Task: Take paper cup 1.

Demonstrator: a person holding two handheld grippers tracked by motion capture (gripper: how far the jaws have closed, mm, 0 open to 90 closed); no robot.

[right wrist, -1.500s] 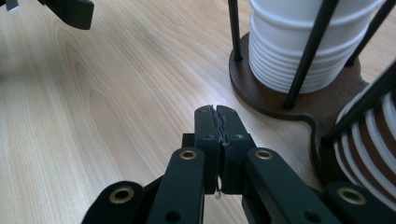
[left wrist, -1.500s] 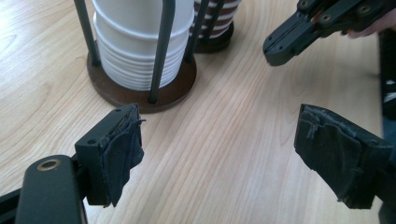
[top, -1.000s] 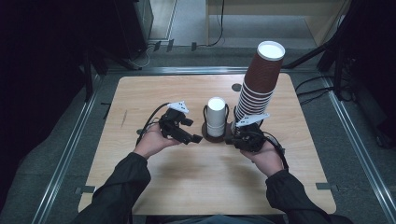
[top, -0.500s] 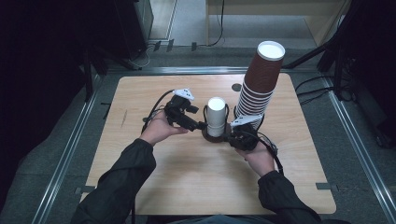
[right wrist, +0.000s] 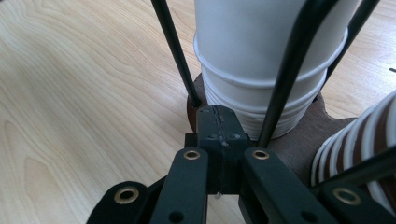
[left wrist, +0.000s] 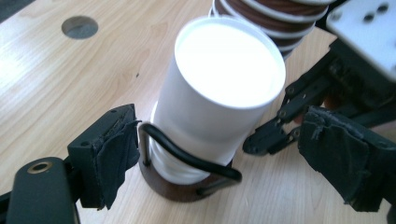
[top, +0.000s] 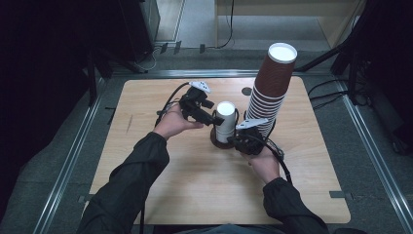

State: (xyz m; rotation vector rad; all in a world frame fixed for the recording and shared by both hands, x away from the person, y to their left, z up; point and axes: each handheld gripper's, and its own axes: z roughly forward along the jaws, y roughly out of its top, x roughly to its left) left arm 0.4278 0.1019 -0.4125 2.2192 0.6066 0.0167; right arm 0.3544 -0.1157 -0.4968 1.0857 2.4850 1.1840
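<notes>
Standing between the parted left tongs point(left wrist: 210, 154), white cups point(left wrist: 219, 93); right tongs point(right wrist: 218, 122) together at their base.

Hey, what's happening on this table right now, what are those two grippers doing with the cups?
A person works two handheld grippers around a short stack of white cups standing upside down in a wire holder on a brown base. The left gripper has its jaws open on either side of the stack, not touching it. The right gripper, jaws shut, sits low against the holder's base. A tall stack of brown cups stands just beside it on the wooden table.
</notes>
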